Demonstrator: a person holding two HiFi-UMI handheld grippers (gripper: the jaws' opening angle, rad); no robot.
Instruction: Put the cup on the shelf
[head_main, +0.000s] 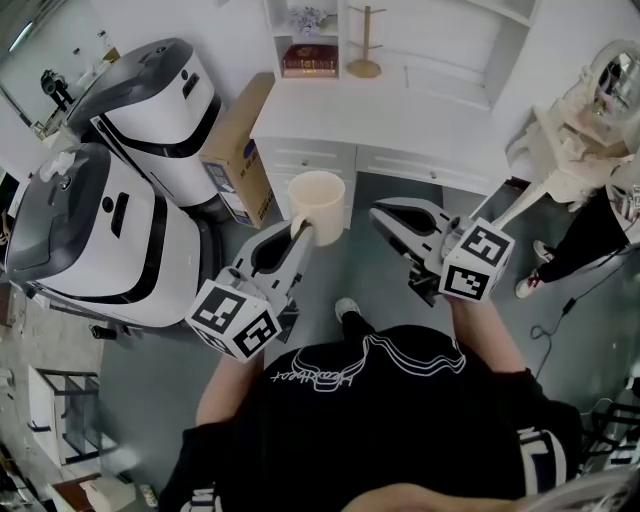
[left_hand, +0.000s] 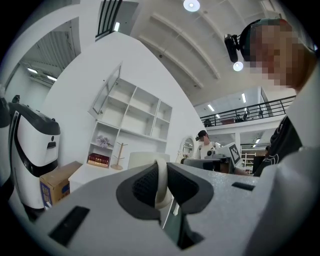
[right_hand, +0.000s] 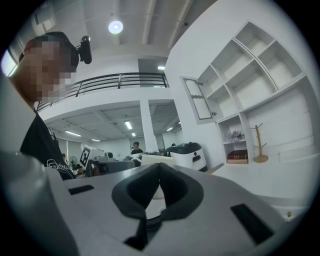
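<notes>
Cup (head_main: 317, 203) upright ahead of left gripper (head_main: 300, 232), handle clamped; right gripper (head_main: 383, 213) closed, empty.

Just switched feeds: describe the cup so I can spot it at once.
Start at the white shelf unit. In front of its drawers, the cup is held by its handle in the left claw. It is the only cream, open-topped cylinder; the cardboard box beside it is brown.

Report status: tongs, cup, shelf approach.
Left tongs shut on cup handle; right tongs shut, empty. Cup in the air, short of shelf. Book and wooden stand on shelf, back left.
</notes>
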